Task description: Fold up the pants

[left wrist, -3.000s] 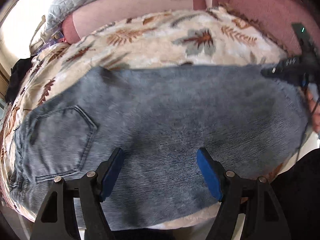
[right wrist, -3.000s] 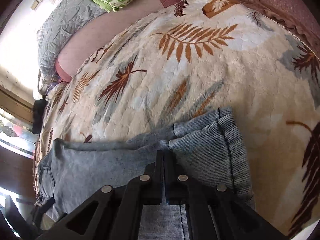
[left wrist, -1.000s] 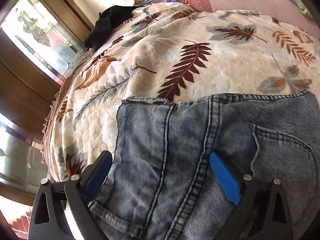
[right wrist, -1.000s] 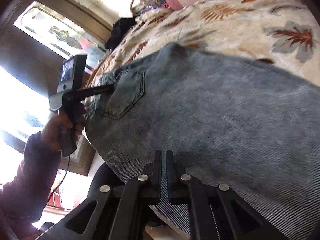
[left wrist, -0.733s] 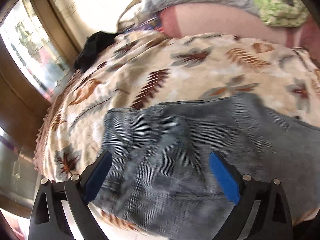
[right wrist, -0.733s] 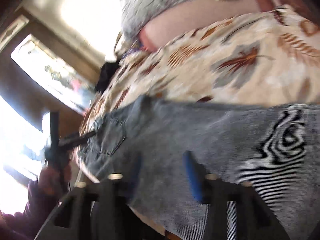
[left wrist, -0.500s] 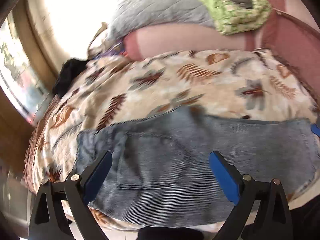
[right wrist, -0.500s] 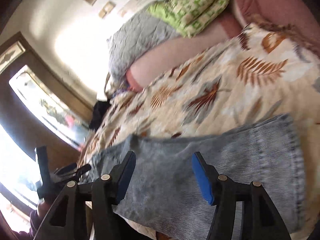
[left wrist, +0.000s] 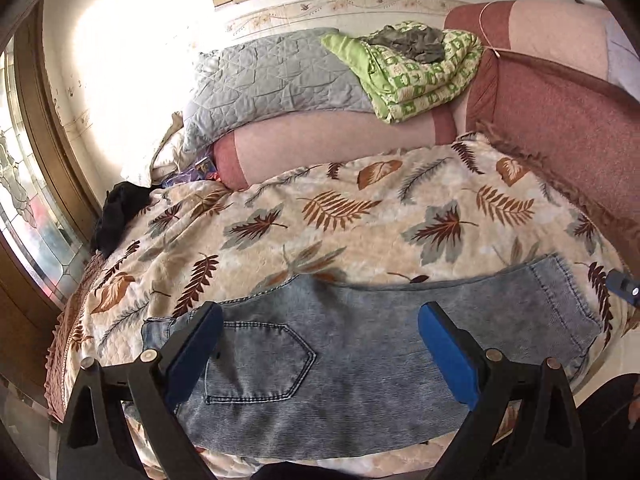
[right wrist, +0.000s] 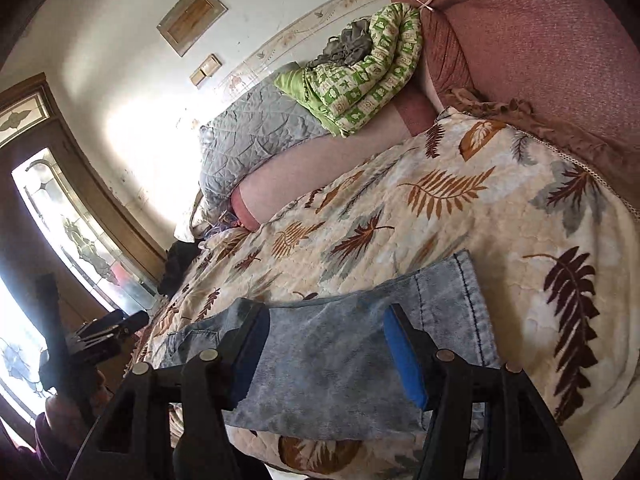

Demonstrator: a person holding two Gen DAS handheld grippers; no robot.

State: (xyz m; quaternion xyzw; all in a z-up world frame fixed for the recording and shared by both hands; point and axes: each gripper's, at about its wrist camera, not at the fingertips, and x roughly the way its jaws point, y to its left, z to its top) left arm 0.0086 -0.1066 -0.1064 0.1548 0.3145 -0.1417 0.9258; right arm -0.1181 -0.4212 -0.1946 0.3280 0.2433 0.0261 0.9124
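Light blue jeans (left wrist: 360, 364) lie flat along the near edge of a leaf-print bedspread (left wrist: 340, 220), waist and back pocket at the left, hem at the right. They also show in the right wrist view (right wrist: 340, 356). My left gripper (left wrist: 320, 344) is open and empty, raised above the jeans' middle. My right gripper (right wrist: 324, 344) is open and empty, raised above the leg end; a bit of it (left wrist: 622, 286) shows at the right edge of the left view. The left gripper's handle (right wrist: 100, 332) shows at the left of the right view.
A grey quilted pillow (left wrist: 272, 80) and a folded green blanket (left wrist: 416, 72) rest on a pink bolster (left wrist: 340, 140) at the far side. A dark cloth (left wrist: 118, 212) lies at the far left corner. A red headboard (left wrist: 560, 120) runs along the right. A wooden door with glass (right wrist: 80, 240) stands left.
Both grippers have pulled up and back from the jeans, which now lie flat. The right gripper, shut one second ago, has opened. The left gripper stayed open.
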